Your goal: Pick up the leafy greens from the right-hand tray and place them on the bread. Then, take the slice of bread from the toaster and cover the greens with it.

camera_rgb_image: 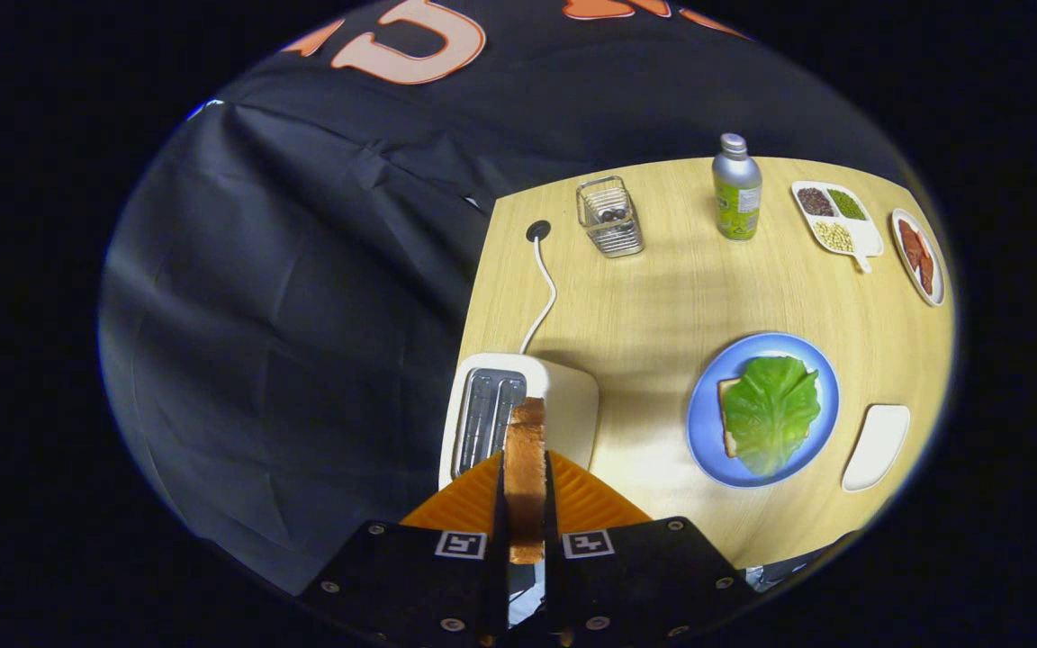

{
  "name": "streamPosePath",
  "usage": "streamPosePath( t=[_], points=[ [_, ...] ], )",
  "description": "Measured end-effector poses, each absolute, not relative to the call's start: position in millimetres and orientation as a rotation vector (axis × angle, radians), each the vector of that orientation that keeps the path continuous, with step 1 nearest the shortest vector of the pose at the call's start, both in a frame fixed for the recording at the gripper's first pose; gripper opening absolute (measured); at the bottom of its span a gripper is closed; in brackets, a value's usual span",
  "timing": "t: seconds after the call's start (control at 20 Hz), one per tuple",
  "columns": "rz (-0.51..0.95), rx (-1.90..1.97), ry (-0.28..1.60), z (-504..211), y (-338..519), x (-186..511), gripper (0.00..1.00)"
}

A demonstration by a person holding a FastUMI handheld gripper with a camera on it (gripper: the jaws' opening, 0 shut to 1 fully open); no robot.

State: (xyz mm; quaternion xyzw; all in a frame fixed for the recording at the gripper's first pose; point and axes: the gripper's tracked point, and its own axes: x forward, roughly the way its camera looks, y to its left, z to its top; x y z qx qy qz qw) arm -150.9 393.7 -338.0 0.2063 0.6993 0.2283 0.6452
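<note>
Pinched upright and edge-on between the gripper (526,504) fingers above the toaster (518,414), the bread slice (526,468) awaits its short trip rightward across the desk (662,297) to the leafy greens (770,409) lying on the bread on the blue plate (707,423).

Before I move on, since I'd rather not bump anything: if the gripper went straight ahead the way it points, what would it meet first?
Probably the toaster. The gripper, shut on the bread slice, points right over its slots, though depth is hard to judge. The blue plate with the greens lies off to the side.
</note>
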Motion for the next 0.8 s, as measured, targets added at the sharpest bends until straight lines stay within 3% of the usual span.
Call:
streamPosePath(
  t=[0.8],
  points=[
    [0.486,0.606,1.604,-407,292,-151,0.17]
  ],
)
